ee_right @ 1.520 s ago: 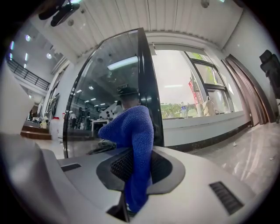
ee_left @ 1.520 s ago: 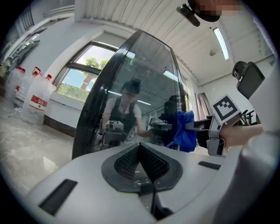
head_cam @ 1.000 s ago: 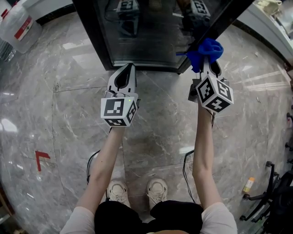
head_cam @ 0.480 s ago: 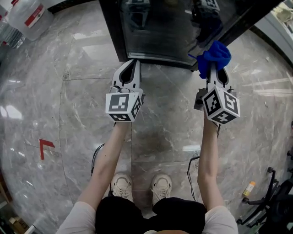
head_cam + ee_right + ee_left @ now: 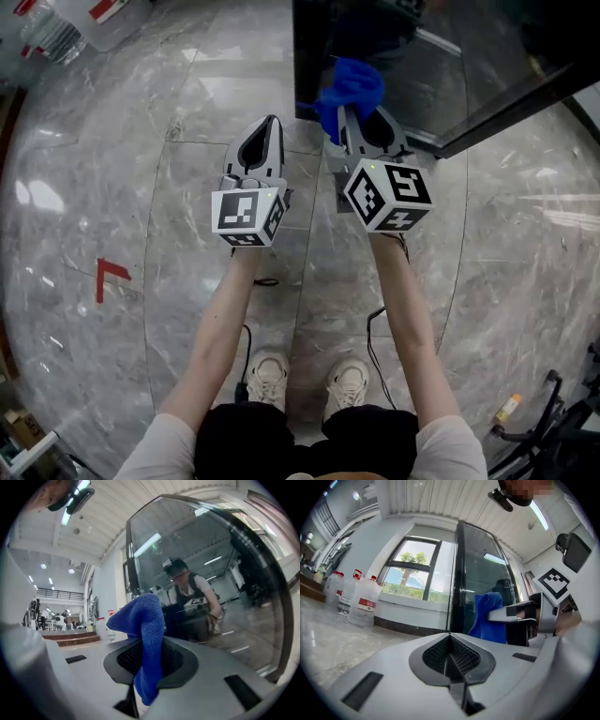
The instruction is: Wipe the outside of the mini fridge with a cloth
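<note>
- Here, the right gripper has its jaws pressed together on a blue cloth, which stands up in a bunch above them
- The cloth sits at the lower left corner of the mini fridge, over its dark frame; whether it touches cannot be told
- The left gripper has its jaws closed with nothing between them
- It hangs just beside the right one, a little short of the fridge front
- The fridge's glass door mirrors a person and the ceiling lights
- Large water bottles stand well to the left, under a window
- The floor is glossy grey marble, with a red mark to the left
</note>
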Action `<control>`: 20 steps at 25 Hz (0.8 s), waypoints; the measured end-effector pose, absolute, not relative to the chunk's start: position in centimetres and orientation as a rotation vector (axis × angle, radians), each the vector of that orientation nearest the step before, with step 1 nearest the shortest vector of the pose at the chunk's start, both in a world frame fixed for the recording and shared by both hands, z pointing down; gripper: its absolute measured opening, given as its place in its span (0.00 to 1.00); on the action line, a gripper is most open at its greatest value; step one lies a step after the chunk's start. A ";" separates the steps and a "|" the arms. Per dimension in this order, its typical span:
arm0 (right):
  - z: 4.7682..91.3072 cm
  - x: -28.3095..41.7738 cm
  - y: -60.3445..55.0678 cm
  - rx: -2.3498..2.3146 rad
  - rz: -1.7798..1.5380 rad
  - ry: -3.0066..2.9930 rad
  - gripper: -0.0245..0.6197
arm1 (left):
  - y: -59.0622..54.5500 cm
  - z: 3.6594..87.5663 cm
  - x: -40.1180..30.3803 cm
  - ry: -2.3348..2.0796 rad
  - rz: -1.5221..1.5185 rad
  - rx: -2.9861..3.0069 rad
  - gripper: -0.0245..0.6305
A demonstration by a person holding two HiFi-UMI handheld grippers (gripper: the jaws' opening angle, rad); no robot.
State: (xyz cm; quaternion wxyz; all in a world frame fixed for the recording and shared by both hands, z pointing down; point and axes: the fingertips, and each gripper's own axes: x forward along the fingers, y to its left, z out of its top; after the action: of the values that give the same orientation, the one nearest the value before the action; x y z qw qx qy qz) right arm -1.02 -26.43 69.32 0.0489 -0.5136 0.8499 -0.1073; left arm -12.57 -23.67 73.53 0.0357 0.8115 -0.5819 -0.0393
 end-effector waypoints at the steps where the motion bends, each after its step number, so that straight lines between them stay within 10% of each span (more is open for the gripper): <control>1: 69.6 -3.0 -26.9 -1.538 -0.313 2.619 0.16 | -23.6 73.7 -13.7 -1.809 -0.119 2.476 0.04; 20: 71.6 0.6 -29.9 -1.757 -0.191 2.604 0.16 | -23.2 74.9 -10.0 -1.676 -0.098 2.532 0.04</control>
State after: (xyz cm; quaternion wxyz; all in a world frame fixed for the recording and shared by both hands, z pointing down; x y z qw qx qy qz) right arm 0.60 -29.87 71.64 -0.0027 -0.5584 0.8273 -0.0608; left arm -9.99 -23.18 74.88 0.0517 0.8323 -0.5509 -0.0323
